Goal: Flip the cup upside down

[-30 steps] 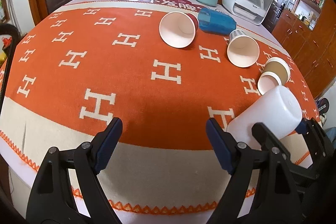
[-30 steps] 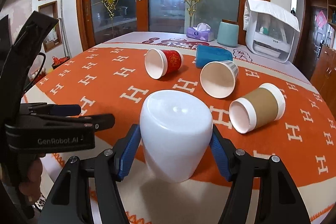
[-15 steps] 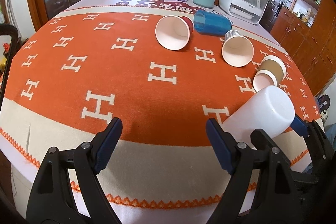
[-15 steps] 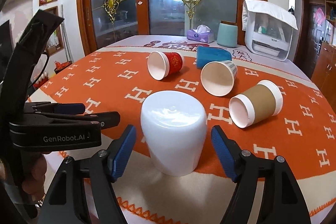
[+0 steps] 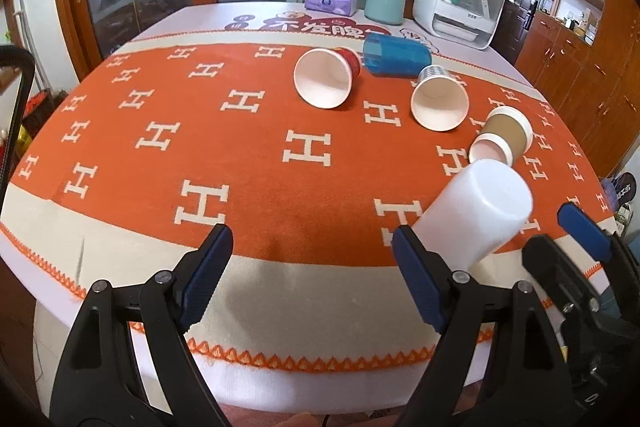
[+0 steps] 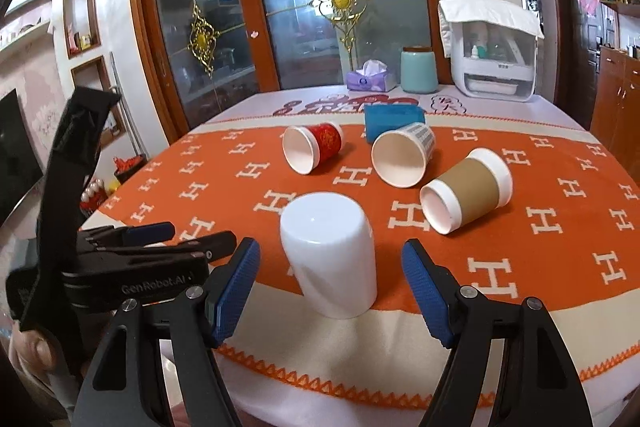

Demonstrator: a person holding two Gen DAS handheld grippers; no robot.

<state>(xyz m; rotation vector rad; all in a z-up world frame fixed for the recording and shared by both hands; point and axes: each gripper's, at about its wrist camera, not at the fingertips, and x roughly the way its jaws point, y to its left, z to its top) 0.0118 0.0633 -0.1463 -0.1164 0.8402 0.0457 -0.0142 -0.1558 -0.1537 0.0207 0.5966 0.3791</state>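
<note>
A plain white cup (image 6: 330, 257) stands upside down, rim on the orange cloth near the table's front edge. My right gripper (image 6: 332, 287) is open, its blue pads on either side of the cup and drawn back from it, touching nothing. The cup also shows at the right of the left wrist view (image 5: 476, 215). My left gripper (image 5: 312, 275) is open and empty over the front edge, left of the cup. It shows at the left of the right wrist view (image 6: 160, 239).
Several cups lie on their sides on the cloth (image 6: 240, 171): a red one (image 6: 314, 149), a striped one (image 6: 402, 155), a brown-sleeved one (image 6: 466, 191) and a blue one (image 6: 394, 119). A tissue box (image 6: 370, 79), teal jar (image 6: 418, 71) and white appliance (image 6: 492, 55) stand at the back.
My right gripper has opened, let go of the white cup and drawn back. The cup now stands upside down on the cloth. The left gripper has pulled back slightly.
</note>
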